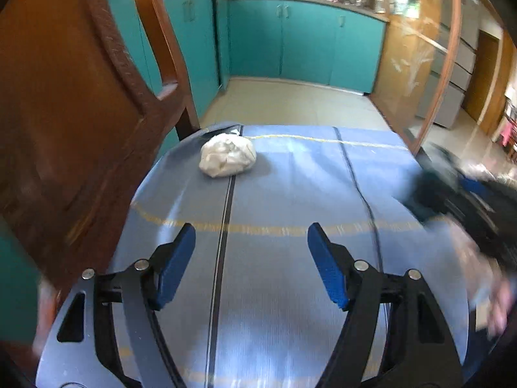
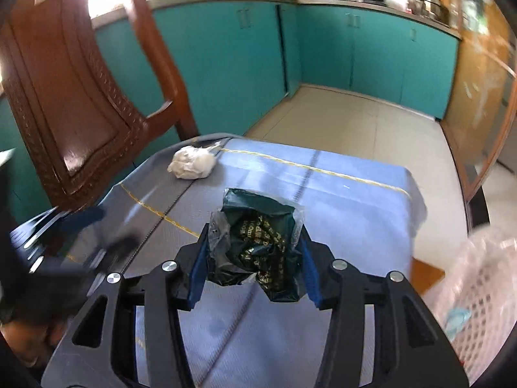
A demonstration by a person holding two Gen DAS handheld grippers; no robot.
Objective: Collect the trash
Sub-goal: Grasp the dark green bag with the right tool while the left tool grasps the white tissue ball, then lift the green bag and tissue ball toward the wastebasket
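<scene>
A crumpled dark green wrapper (image 2: pixel 258 252) with gold lettering and a clear plastic edge is clamped between the blue pads of the right gripper (image 2: pixel 255 258), in the lower centre of the right wrist view; the pads press on both of its sides, and it is held over the blue striped cloth of the desk (image 2: pixel 339 194). A white crumpled ball of paper (image 2: pixel 192 163) lies on the cloth above and left of that gripper, near the far left corner of the desk, just below a brown wooden chair back (image 2: pixel 64 97).

In the left wrist view the left gripper (image 1: pixel 252 258) is seen at the bottom of the frame with its jaws standing wide and nothing between the pads. The white crumpled ball of paper (image 1: pixel 227 156) lies well apart from it, higher in the frame and slightly left of centre, resting on a dark stripe of the cloth. At the lower right edge of the right wrist view a white perforated basket (image 2: pixel 478 291) is seen, blurred.
</scene>
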